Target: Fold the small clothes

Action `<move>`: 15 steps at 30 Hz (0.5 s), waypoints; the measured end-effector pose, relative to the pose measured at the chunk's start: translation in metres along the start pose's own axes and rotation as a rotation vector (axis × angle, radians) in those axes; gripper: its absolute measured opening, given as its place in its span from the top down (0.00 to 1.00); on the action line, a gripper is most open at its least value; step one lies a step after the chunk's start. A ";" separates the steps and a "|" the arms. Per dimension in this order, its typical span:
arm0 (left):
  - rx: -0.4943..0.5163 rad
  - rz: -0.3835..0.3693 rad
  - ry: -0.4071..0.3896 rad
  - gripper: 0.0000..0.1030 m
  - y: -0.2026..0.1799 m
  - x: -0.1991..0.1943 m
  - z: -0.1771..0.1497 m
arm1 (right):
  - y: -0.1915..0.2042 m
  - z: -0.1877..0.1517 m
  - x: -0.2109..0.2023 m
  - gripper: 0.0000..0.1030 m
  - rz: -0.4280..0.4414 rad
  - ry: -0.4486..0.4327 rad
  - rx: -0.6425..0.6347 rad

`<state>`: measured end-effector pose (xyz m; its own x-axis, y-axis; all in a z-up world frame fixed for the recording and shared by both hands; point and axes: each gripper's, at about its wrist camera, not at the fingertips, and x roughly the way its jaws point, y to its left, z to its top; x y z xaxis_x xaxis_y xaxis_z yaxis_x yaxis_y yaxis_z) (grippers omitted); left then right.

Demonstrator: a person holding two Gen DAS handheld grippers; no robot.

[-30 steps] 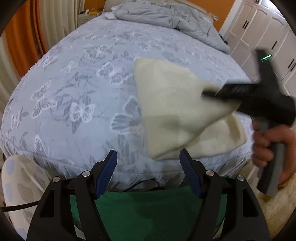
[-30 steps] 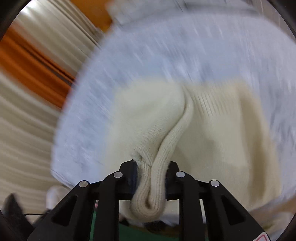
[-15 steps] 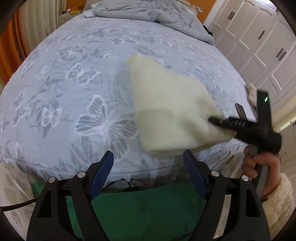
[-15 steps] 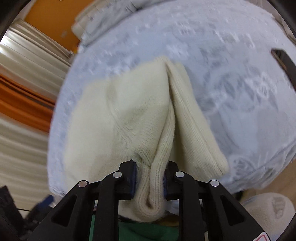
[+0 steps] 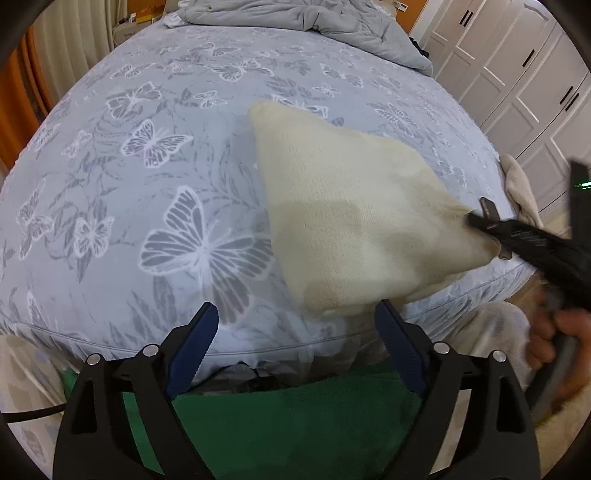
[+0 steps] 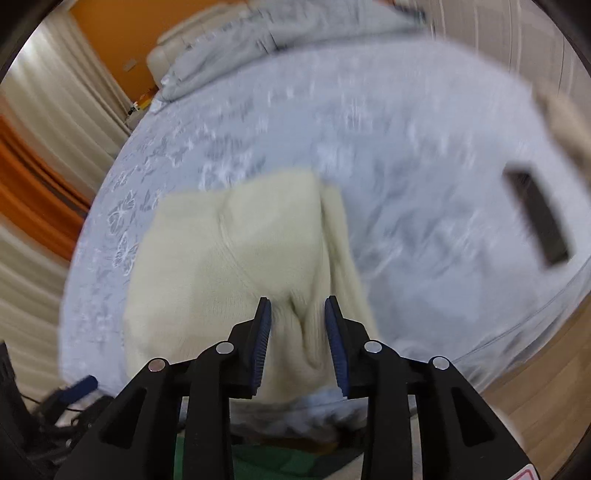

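A cream knitted garment (image 5: 354, 221) lies folded on the bed's near right corner, and also shows in the right wrist view (image 6: 236, 266). My left gripper (image 5: 295, 332) is open and empty, hovering at the bed's front edge just below the garment's near corner. My right gripper (image 6: 297, 321) is open, its blue pads either side of the garment's bunched corner, no longer pinching it. In the left wrist view the right gripper (image 5: 491, 236) sits at the garment's right tip.
The bed (image 5: 147, 184) has a grey-blue butterfly sheet. A crumpled grey duvet (image 5: 314, 22) lies at the far end. A dark flat object (image 6: 539, 218) and a beige cloth (image 5: 521, 188) lie near the right edge. White wardrobes (image 5: 517, 74) stand to the right.
My right gripper has opened and released the garment's corner after pulling it over to the right. The garment now rests on the bed. The left gripper stayed open, shifting slightly.
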<state>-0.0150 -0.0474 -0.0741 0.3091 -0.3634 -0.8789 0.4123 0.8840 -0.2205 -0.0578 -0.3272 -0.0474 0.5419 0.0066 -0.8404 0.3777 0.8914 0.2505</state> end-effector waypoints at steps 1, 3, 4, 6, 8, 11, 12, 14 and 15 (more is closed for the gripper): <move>-0.003 0.008 0.002 0.18 0.003 0.001 0.000 | 0.007 0.002 -0.010 0.71 0.024 -0.014 -0.027; -0.022 0.011 0.010 0.18 0.009 0.001 -0.001 | 0.035 0.011 -0.024 0.72 0.068 -0.050 -0.105; -0.036 0.009 0.014 0.18 0.013 0.000 -0.002 | 0.040 0.014 -0.030 0.73 0.086 -0.058 -0.142; -0.053 0.015 0.011 0.18 0.019 -0.004 -0.003 | 0.069 0.018 -0.021 0.91 0.185 -0.006 -0.195; -0.061 0.021 0.000 0.18 0.027 -0.009 -0.005 | 0.092 0.008 0.003 0.96 0.278 0.107 -0.225; -0.081 0.052 -0.006 0.17 0.041 -0.012 -0.010 | 0.115 -0.025 0.089 1.00 0.191 0.336 -0.321; -0.096 0.052 -0.001 0.17 0.046 -0.012 -0.011 | 0.117 -0.038 0.111 1.00 0.164 0.374 -0.345; -0.125 0.049 0.013 0.17 0.053 -0.012 -0.014 | 0.111 -0.046 0.128 1.00 0.212 0.361 -0.319; -0.132 0.046 0.011 0.17 0.054 -0.014 -0.013 | 0.105 -0.039 0.121 1.00 0.236 0.373 -0.268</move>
<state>-0.0081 0.0093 -0.0795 0.3158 -0.3187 -0.8937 0.2812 0.9310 -0.2326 0.0187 -0.2150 -0.1417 0.2662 0.3388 -0.9024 0.0458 0.9307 0.3629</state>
